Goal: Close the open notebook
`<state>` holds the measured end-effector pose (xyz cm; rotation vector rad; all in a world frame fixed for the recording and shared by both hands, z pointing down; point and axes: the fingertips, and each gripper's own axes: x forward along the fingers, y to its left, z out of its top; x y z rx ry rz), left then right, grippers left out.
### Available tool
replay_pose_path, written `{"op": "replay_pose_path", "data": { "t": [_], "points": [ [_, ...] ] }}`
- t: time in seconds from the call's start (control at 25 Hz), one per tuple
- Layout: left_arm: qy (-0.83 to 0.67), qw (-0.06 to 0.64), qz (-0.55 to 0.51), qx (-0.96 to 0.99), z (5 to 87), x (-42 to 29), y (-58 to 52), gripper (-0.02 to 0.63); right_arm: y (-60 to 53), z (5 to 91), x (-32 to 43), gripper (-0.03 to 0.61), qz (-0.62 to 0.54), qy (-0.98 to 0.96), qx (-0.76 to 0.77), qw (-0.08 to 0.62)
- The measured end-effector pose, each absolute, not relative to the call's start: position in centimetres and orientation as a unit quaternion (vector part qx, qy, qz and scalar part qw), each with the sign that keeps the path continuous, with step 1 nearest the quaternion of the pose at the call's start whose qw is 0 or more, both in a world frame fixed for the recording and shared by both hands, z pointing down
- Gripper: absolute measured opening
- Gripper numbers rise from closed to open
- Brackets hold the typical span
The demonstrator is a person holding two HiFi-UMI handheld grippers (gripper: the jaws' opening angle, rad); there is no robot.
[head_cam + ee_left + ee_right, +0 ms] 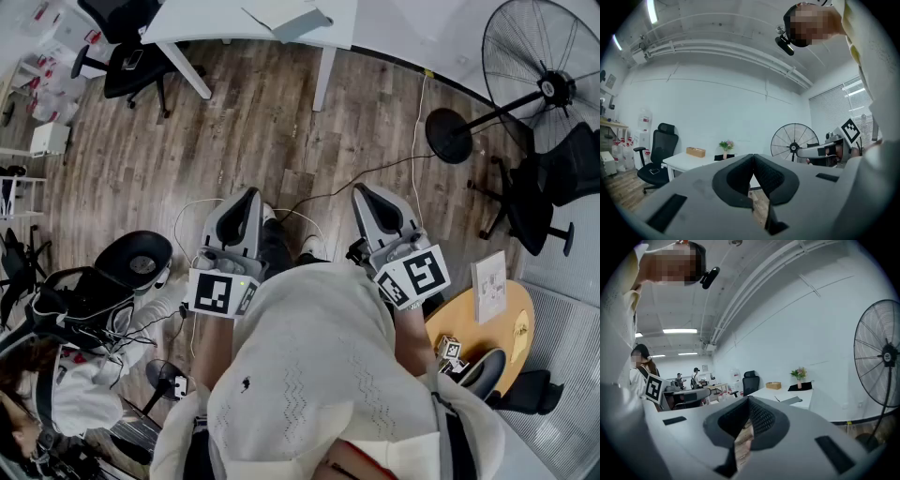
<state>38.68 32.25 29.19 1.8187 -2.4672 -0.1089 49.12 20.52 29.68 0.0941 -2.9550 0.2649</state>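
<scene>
No open notebook shows plainly in any view. A grey flat thing (pixel 302 22) lies on the white desk (pixel 216 21) far ahead, also in the right gripper view (pixel 793 400); I cannot tell what it is. My left gripper (pixel 251 194) and right gripper (pixel 364 191) are held side by side in front of the person's body, above the wooden floor, pointing toward the desk. The left gripper (pixel 753 155) has its jaws meeting at the tips with nothing between them. The right gripper (pixel 748 399) is shut and empty as well.
A standing fan (pixel 544 89) with a round base (pixel 448 136) is at the right, with a cable running across the floor. A round wooden table (pixel 514 330) carries a white booklet (pixel 489 286) and small marker cubes (pixel 450 349). Office chairs (pixel 127 56) and a seated person (pixel 37 403) are at the left.
</scene>
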Motion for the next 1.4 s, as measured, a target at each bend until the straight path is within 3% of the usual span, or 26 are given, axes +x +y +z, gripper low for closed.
{"op": "replay_pose_path", "data": {
  "t": [0.92, 1.4],
  "points": [
    [-0.797, 0.04, -0.017, 0.602, 29.5, 37.5, 31.9, 0.012, 20.9, 30.5, 47.4, 0.0, 0.105, -0.989, 0.033, 0.096],
    [-0.8, 0.044, -0.027, 0.598, 29.7, 31.0, 30.4, 0.012, 19.2, 30.5, 41.2, 0.0, 0.094, -0.988, 0.038, 0.112]
  ]
}}
